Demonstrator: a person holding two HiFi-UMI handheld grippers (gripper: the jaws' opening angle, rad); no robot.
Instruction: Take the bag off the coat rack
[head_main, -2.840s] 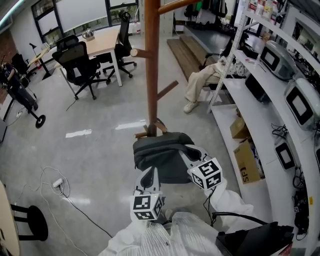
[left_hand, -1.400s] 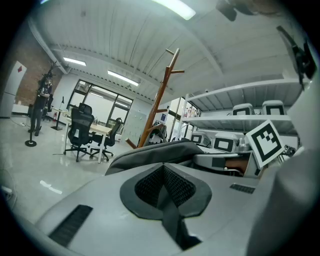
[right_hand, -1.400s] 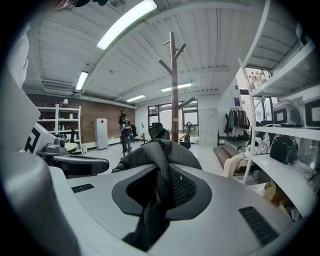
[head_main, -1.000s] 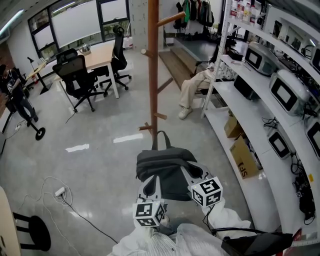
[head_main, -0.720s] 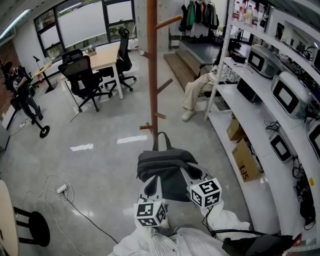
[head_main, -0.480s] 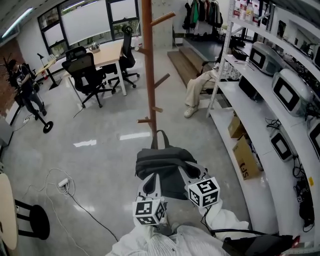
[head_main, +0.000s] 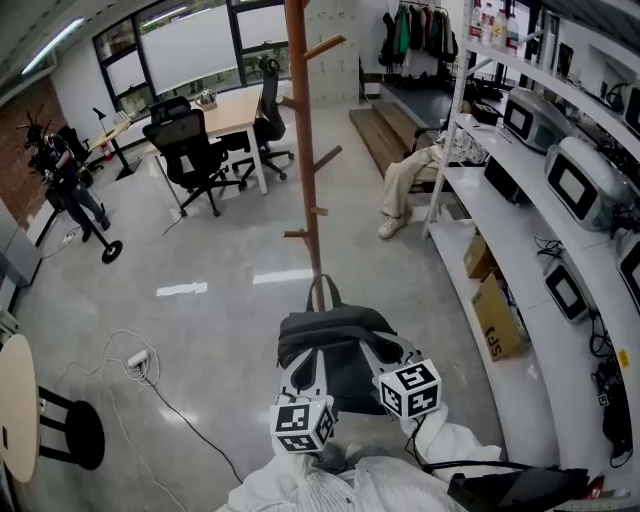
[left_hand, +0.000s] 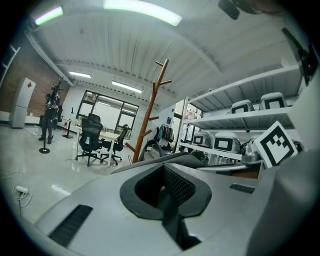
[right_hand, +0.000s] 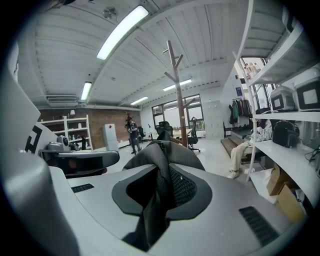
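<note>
A dark grey bag (head_main: 335, 345) hangs in front of me, clear of the tall wooden coat rack (head_main: 305, 140). Its handle loop (head_main: 322, 292) points toward the foot of the rack. My left gripper (head_main: 303, 372) is shut on the bag's near left side. My right gripper (head_main: 378, 352) is shut on its near right side. In the right gripper view, bag fabric (right_hand: 165, 155) bunches up between the closed jaws of the right gripper (right_hand: 162, 187). In the left gripper view, a dark strip of the bag (left_hand: 172, 156) runs between the jaws of the left gripper (left_hand: 162, 190).
White shelving (head_main: 520, 210) with appliances and cardboard boxes (head_main: 497, 318) lines the right side. A seated person's legs (head_main: 400, 190) are beyond the rack. Office chairs (head_main: 190, 150) and a table (head_main: 225, 110) stand far left. A cable with a power strip (head_main: 138, 358) and a stool (head_main: 70, 435) are on the left.
The bag and both grippers have drawn back a little from the coat rack, so its foot now shows farther beyond the handle. Both grips are unchanged.
</note>
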